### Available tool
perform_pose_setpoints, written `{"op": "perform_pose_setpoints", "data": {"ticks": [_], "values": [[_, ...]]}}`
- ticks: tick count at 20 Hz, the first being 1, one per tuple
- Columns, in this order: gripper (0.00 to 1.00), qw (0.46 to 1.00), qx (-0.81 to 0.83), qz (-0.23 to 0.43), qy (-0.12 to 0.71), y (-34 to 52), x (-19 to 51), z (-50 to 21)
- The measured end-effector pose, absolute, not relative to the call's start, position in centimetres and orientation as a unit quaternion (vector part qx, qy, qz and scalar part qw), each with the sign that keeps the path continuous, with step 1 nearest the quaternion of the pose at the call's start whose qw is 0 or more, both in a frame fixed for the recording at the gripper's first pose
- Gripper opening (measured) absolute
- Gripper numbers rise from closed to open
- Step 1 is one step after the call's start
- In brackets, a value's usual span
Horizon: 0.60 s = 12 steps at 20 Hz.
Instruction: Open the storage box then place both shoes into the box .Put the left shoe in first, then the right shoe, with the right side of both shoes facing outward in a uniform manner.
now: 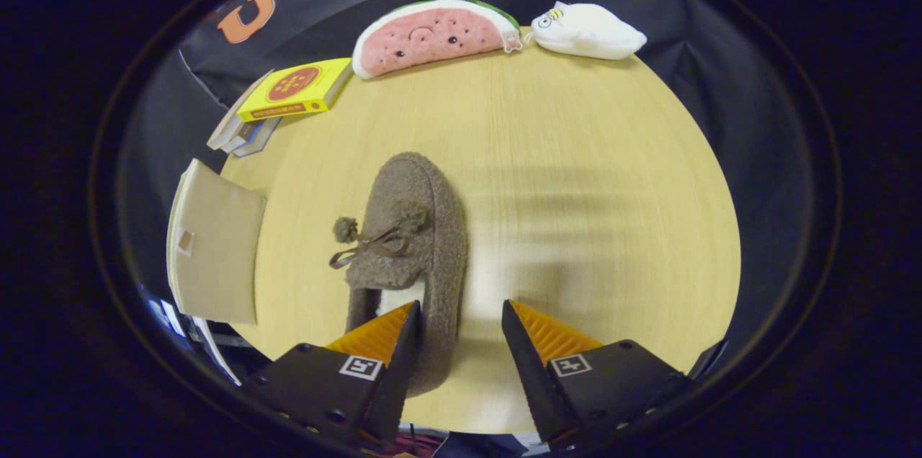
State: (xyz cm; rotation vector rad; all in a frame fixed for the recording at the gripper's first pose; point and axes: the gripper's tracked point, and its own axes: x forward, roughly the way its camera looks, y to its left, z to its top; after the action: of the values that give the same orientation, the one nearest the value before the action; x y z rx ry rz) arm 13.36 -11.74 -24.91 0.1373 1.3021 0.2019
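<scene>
A brown fuzzy slipper shoe [414, 227] with a pom-pom bow lies on the wooden table [576, 155], toe pointing away from me. Its heel end reaches back to my left finger [385, 343], which sits over the shoe's opening. My gripper [461, 317] is open; the shoe's right wall lies just inside the gap, and the right finger is over bare table. The beige storage box [216, 249] stands at the table's left edge, its flap seen side-on.
A yellow box [295, 89] rests on stacked books at the far left corner. A watermelon-slice plush [432, 34] and a white plush [587, 29] lie along the far edge against the black cloth wall.
</scene>
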Motion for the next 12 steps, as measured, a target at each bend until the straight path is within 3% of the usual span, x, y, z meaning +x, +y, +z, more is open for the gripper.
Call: {"op": "perform_pose_setpoints", "data": {"ticks": [1,4,5,6,9,10,12], "values": [[0.69,0.786,0.053,0.101,0.608,-11.7,13.4,-25.3],[0.35,0.774,0.071,0.134,0.614,-10.4,13.4,-25.9],[0.31,0.772,0.073,0.132,0.617,-10.3,13.4,-26.2],[0.19,0.776,0.068,0.136,0.612,-10.1,13.6,-26.4],[0.19,0.789,0.059,0.148,0.594,-10.0,14.0,-26.5],[0.01,0.784,0.061,0.156,0.598,-9.7,13.7,-26.7],[0.01,0.789,0.062,0.156,0.592,-9.9,13.7,-26.6]]}}
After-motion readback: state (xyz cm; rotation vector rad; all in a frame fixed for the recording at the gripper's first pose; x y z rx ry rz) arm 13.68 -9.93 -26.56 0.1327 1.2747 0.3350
